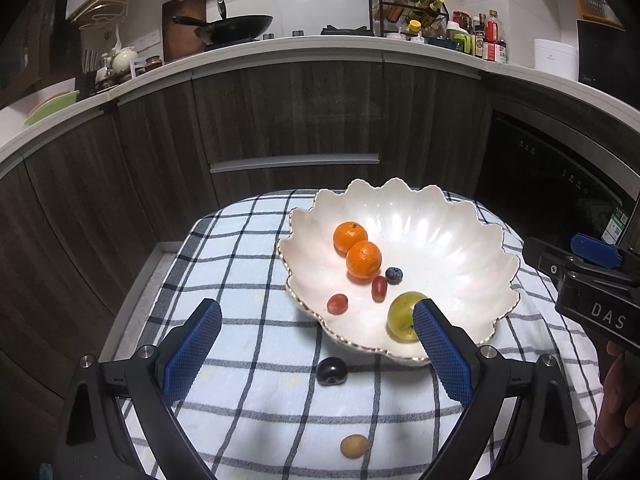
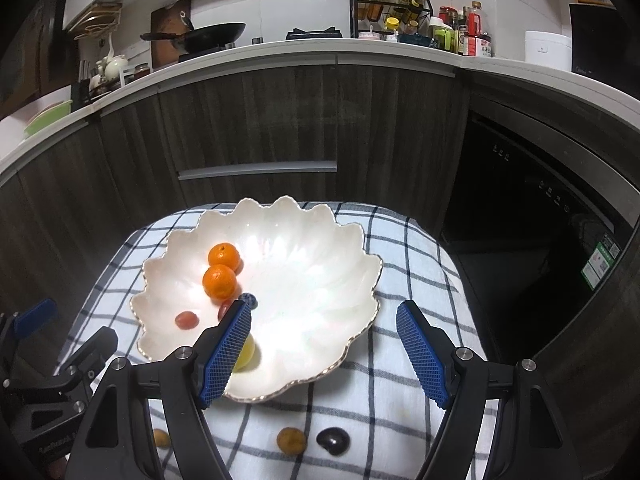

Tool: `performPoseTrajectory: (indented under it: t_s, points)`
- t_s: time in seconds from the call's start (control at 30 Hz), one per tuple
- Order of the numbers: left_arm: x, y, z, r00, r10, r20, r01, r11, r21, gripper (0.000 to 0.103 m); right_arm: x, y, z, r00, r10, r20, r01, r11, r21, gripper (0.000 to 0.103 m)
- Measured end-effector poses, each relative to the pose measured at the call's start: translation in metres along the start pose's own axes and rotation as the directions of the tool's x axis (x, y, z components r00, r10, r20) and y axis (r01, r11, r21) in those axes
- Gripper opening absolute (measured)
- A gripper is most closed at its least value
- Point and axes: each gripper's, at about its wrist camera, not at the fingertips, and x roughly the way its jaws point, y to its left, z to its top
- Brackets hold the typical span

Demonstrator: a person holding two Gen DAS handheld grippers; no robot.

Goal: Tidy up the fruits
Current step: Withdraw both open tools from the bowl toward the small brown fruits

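Three small fruits lie loose on the checked table (image 1: 248,412), near side of the shell dish (image 2: 320,248), which already holds six. Both tongs, left (image 1: 318,340) and right (image 2: 324,344), stand apart, empty. Next I'd lower onto the dark fruit (image 1: 331,370).

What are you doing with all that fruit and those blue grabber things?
A person holds a grabber in each hand and is sorting fruit into the white scalloped bowl on the checked cloth. Two oranges, two red grapes, a blueberry and a green fruit are already inside. A dark fruit and small brown fruits lie on the cloth. The left gripper and the right gripper are both open and hold nothing.
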Motion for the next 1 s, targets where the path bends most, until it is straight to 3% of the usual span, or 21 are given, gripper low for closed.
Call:
performPoseTrajectory:
  t_s: [0.83, 1.0]
  points:
    - [-0.005, -0.005, -0.062, 0.999, -0.016, -0.029, 0.017, 0.999, 0.036, 0.088, -0.001, 0.009, -0.055, 0.998, 0.047, -0.028, -0.049, 0.997, -0.056, 0.076]
    - [0.000, -0.010, -0.073, 0.999, -0.022, -0.050, 0.025, 0.998, 0.054, 0.081, 0.002, 0.009, -0.066, 0.997, 0.057, -0.042, -0.060, 0.996, -0.062, 0.076]
